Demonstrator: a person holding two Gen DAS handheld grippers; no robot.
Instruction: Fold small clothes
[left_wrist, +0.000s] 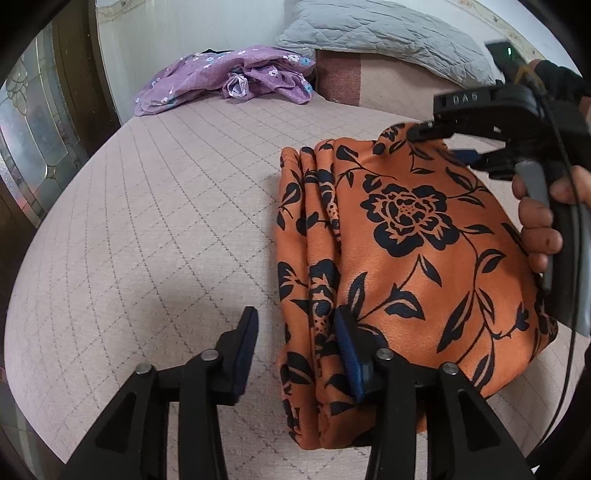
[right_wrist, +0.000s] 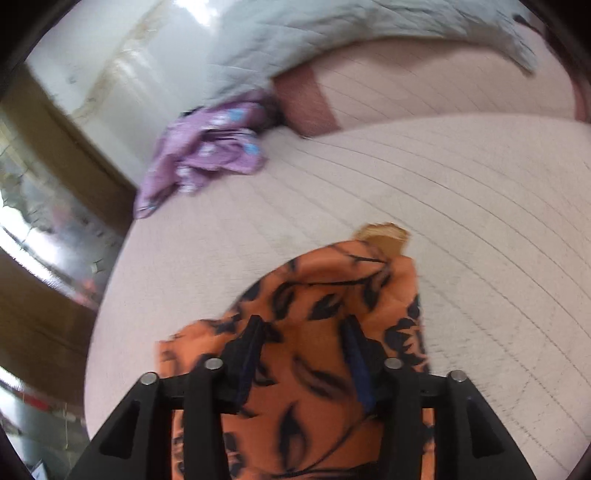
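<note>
We saw the bed (left_wrist: 155, 206) carrying the folded orange floral garment (left_wrist: 399, 258) on its right half, with a purple garment (left_wrist: 229, 79) crumpled far behind. Our left claw (left_wrist: 295, 347) stood open at its near edge; our right claw (right_wrist: 303, 343) hung open above it, gripping nothing.

Quilted pink bed (left_wrist: 166, 206), white wall (left_wrist: 184, 33) (glass-panelled door (left_wrist: 33, 147) left).

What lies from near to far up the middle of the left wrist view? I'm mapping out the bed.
Left gripper → orange flowered cloth → bare bed cover → purple flowered garment → grey quilt.
</note>
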